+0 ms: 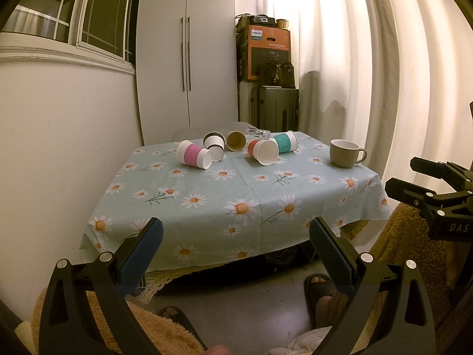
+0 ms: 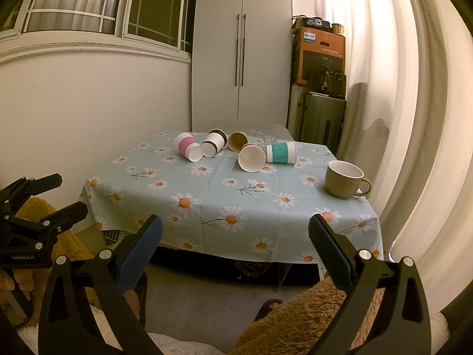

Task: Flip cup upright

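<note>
Several paper cups lie on their sides at the far end of the table: a pink-banded cup (image 1: 193, 155) (image 2: 188, 147), a black-banded cup (image 1: 214, 145) (image 2: 215, 143), a brown cup (image 1: 236, 141) (image 2: 237, 141), an orange-banded cup (image 1: 263, 151) (image 2: 251, 158) and a teal-banded cup (image 1: 285, 142) (image 2: 280, 152). A grey mug (image 1: 344, 153) (image 2: 344, 179) stands upright at the right. My left gripper (image 1: 236, 233) is open and empty, before the table's near edge. My right gripper (image 2: 235, 232) is open and empty, also short of the table.
The table has a light-blue daisy cloth (image 1: 236, 204) (image 2: 224, 204). A clear glass object (image 1: 258, 132) (image 2: 264, 136) lies behind the cups. A white wardrobe, stacked boxes and a suitcase stand behind the table, curtains at the right. The person's sandalled feet (image 1: 320, 291) are on the floor below.
</note>
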Demonstrator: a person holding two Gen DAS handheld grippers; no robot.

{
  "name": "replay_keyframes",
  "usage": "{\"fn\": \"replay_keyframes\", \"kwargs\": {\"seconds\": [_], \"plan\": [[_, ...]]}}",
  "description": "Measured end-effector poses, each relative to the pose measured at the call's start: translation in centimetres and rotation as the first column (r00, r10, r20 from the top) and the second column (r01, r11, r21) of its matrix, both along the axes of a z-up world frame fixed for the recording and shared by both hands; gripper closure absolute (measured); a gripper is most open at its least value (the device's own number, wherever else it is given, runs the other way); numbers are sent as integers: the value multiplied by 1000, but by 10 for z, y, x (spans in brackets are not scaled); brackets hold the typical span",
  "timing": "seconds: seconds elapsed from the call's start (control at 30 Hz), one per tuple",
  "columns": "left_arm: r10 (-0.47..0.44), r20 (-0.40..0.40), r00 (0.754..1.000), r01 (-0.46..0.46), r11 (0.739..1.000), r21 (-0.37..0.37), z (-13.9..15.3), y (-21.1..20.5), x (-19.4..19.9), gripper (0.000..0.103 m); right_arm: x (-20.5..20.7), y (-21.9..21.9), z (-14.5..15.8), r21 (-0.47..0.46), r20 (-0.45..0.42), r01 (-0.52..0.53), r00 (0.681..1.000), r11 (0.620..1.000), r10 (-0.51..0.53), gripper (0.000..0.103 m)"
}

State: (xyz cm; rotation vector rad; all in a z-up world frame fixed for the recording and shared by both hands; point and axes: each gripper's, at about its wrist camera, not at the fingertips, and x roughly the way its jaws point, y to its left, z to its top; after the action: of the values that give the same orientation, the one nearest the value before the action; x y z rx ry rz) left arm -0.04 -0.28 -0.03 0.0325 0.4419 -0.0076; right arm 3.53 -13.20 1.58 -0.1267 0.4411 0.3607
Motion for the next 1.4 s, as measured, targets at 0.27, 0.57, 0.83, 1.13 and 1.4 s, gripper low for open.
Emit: {"fn": "replay_keyframes", "kwargs": {"seconds": [0.27,0.57,0.83,1.13,1.4], "plan": [[0,1,1000,0,1000,0,0,0,1,7,1,-1,0,1,0,1,1000,1000,-1,5],[-47,-7,999,47,999,-27,7,-3,5,7,10,11,3,9,-66,-39,997,999,39,5],[-90,-126,988,77,992,-99,16,-1,51,7,69,13,13,-11,-194,-77,978,997,74,5],[-142,-215,966,95,972,-213,33,24,141,7,174,19,23,26,-335,-86,938,996,90,5],[-93,-295,951,19,969,-246,16,61,214,7,269,51,16,14,-435,-122,893,992,116,5]]}}
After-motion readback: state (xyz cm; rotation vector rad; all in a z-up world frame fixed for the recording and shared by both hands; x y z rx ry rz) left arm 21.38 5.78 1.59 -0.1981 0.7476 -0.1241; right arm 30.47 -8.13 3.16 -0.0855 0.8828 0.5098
